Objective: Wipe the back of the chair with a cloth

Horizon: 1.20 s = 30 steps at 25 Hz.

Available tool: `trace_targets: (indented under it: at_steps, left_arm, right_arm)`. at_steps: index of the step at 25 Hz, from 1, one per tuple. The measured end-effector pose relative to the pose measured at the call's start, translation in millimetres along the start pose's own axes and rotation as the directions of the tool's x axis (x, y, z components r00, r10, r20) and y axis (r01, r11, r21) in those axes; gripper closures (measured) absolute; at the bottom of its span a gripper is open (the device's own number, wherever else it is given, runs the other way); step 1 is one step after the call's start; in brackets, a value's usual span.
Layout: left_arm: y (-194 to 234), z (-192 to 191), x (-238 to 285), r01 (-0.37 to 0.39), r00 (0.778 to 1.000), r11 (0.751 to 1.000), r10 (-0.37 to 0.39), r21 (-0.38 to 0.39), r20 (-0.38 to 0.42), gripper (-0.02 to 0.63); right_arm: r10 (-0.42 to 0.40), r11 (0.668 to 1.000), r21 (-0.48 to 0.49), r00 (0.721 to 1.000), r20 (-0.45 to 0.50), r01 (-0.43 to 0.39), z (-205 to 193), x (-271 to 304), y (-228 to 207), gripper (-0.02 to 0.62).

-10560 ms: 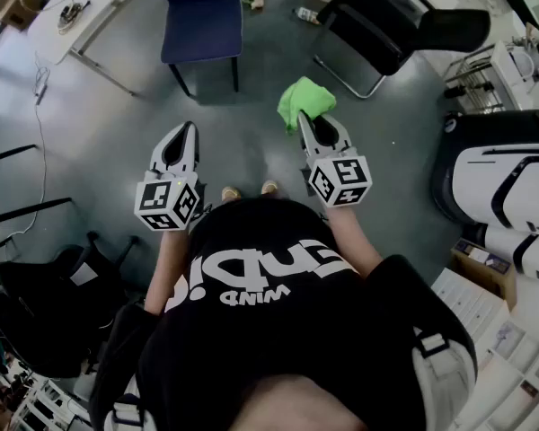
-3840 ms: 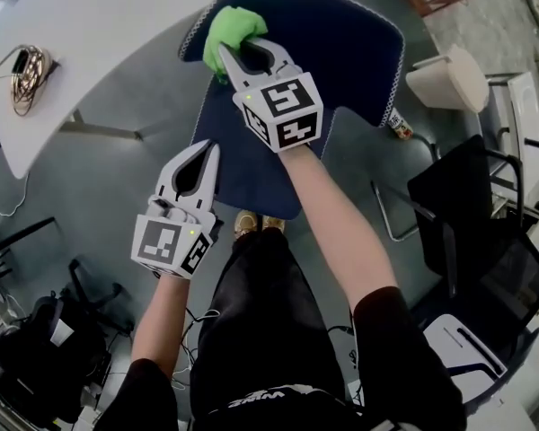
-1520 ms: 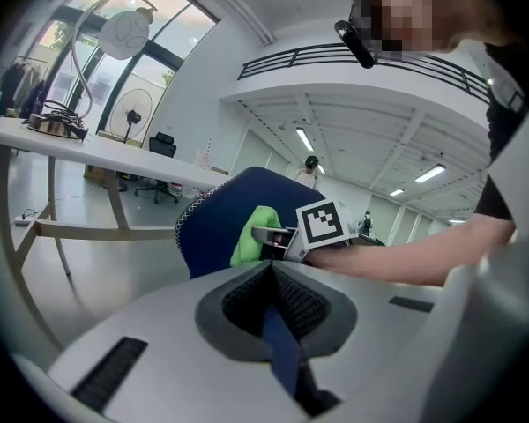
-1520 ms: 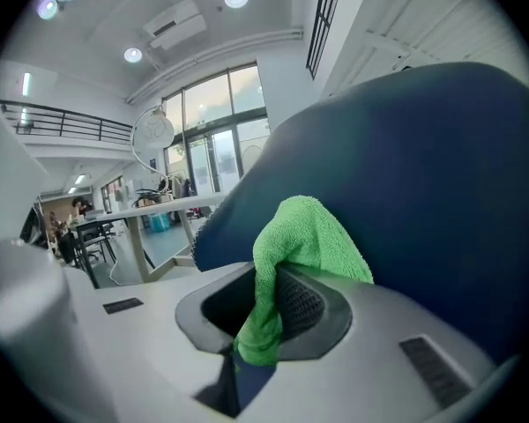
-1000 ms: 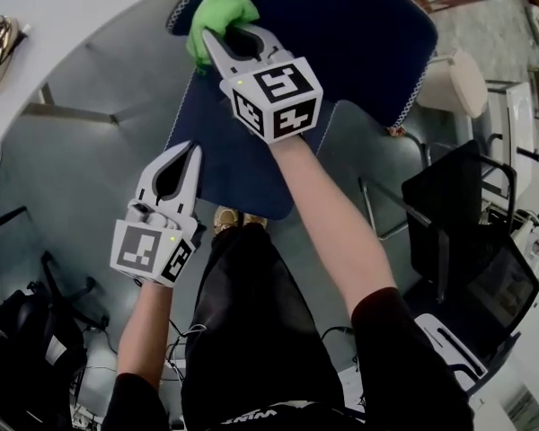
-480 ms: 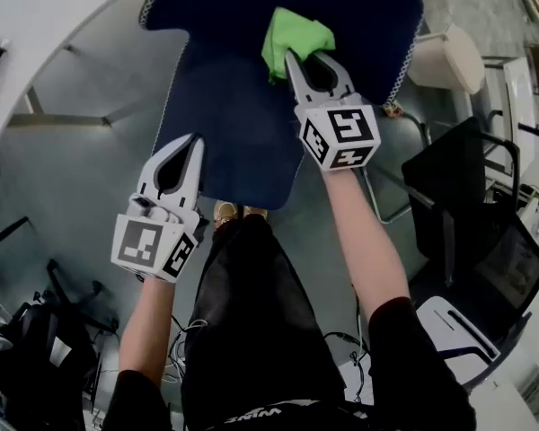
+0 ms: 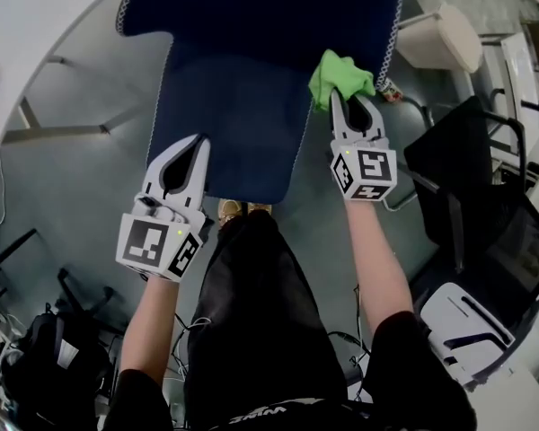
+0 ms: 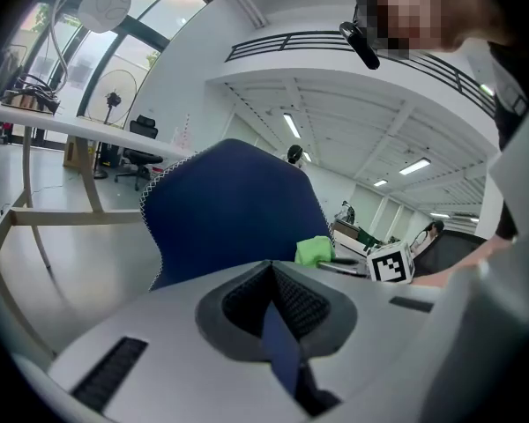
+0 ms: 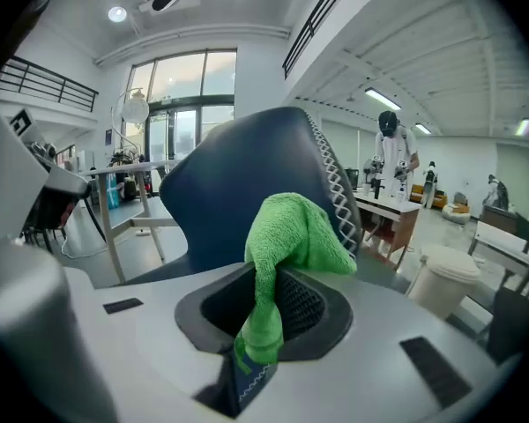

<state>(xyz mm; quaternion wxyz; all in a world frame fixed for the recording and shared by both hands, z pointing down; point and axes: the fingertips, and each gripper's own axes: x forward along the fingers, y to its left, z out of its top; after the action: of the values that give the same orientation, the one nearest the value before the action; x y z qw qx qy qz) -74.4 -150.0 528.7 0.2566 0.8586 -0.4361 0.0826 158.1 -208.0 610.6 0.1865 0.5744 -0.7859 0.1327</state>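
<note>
— Two grippers: which one has the fluffy green cloth point(image 7: 340, 73)?
— Right gripper point(image 7: 338, 99), jaws clamped on it, at the right edge of the navy fabric chair back point(image 7: 251, 7). Left gripper point(image 7: 198, 144) hovers nearer, jaws closed, empty.

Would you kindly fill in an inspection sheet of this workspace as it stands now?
Surface: grey floor, glossy.
Job's things: blue chair; green cloth at the backrest's right edge.
Clutter: white bin beside the chair; dark bag on the floor.
Grippers: right gripper shut on the cloth; left gripper shut, empty, near the seat's front.
Cables: thin cable on the floor at left.
Surroundings: white table at left, black chair at right, open office hall.
</note>
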Motion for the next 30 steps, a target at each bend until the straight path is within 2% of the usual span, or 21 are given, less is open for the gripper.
trace_targets:
  at_steps: [6, 10, 19, 30]
  left_arm:
    - [-8.0, -3.8, 5.9, 0.015, 1.000, 1.000, -0.015, 0.004, -0.014, 0.607]
    - [-5.5, -9.9, 6.9, 0.013, 1.000, 1.000, -0.014, -0.008, -0.023, 0.607]
    - [12.4, -8.3, 2.0, -0.033, 0.999, 0.999, 0.032, -0.019, -0.021, 0.607]
    - [39.5, -4.6, -10.9, -0.097, 0.995, 0.995, 0.097, -0.036, -0.012, 0.607]
  right_arm:
    - [-0.076, 0.996, 0.044, 0.996, -0.055, 0.079, -34.9, -11.4, -26.0, 0.541]
    - [-0.083, 0.995, 0.055, 0.995, -0.058, 0.086, -38.0, 5.9, -28.7, 0.541]
    - [-0.039, 0.993, 0.108, 0.998, -0.048, 0.044, -23.9, 68.2, -5.6, 0.541]
    - [0.063, 0.992, 0.117, 0.996, -0.068, -0.055, -11.3, 136.5, 52.9, 0.541]
